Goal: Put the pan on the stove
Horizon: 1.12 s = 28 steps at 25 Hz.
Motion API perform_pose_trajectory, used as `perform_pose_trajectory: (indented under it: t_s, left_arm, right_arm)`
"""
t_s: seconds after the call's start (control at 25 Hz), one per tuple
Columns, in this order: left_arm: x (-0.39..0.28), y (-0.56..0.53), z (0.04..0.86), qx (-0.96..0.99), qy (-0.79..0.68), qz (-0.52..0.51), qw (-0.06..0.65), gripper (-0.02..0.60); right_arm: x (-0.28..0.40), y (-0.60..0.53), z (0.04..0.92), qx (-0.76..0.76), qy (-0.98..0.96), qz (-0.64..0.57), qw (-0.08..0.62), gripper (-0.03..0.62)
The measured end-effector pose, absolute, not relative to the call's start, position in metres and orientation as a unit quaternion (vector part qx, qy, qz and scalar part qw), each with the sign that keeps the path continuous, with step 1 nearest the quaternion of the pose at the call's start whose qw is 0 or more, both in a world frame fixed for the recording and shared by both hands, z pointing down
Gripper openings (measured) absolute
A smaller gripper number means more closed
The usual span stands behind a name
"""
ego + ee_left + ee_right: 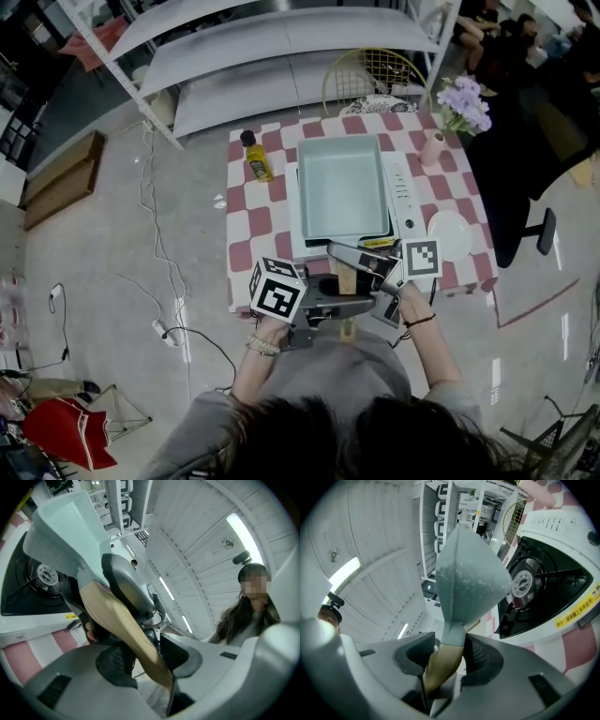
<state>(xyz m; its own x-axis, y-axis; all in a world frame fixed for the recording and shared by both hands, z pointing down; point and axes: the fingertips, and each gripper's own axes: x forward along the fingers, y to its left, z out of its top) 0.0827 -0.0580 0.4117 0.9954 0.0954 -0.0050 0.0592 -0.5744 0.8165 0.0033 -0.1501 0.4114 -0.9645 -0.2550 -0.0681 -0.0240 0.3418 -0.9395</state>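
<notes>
A pale green square pan (342,186) with a wooden handle (347,279) hangs over the white stove (401,192) on the checked table (251,211). My left gripper (349,306) is shut on the lower end of the handle (123,626), and my right gripper (353,255) is shut on it closer to the pan. In the left gripper view the pan (70,527) is above the black burner (44,575) with a gap under it. The right gripper view shows the pan's underside (468,573), the handle (443,663) between the pads, and the burner (524,584) beyond.
A yellow bottle (255,156) stands at the table's far left. A pink vase with purple flowers (463,103) and a white plate (450,234) are to the right of the stove. A wire chair (371,79) and metal shelves (281,47) stand behind; cables (155,244) lie on the floor.
</notes>
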Motion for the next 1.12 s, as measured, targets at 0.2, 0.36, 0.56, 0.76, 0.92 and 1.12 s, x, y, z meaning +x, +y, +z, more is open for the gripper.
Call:
perform_pose_trajectory:
  t_s: [0.2,0.36,0.56,0.76,0.92,1.12]
  left_arm:
    - [0.094,-0.068,0.414,0.885,0.022,0.011,0.465,0.153]
    - [0.104,-0.074,0.419,0.881,0.008,0.003,0.473,0.153]
    - [0.114,-0.081,0.422,0.877,-0.005,-0.005,0.480,0.153]
    - [0.116,-0.087,0.428,0.872,-0.015,-0.007,0.490,0.153]
    - [0.113,-0.091,0.431,0.866,-0.018,-0.006,0.499,0.153]
    - [0.108,-0.096,0.436,0.859,-0.012,-0.003,0.512,0.153]
  right_arm:
    - [0.010,-0.156,0.415,-0.066,0.810,-0.576,0.089,0.190]
    - [0.017,-0.159,0.421,-0.055,0.806,-0.584,0.078,0.190]
    - [0.025,-0.164,0.426,-0.045,0.802,-0.592,0.070,0.190]
    - [0.026,-0.168,0.434,-0.039,0.793,-0.604,0.065,0.190]
    - [0.024,-0.172,0.439,-0.038,0.786,-0.613,0.066,0.190]
    - [0.020,-0.177,0.446,-0.044,0.778,-0.623,0.070,0.190]
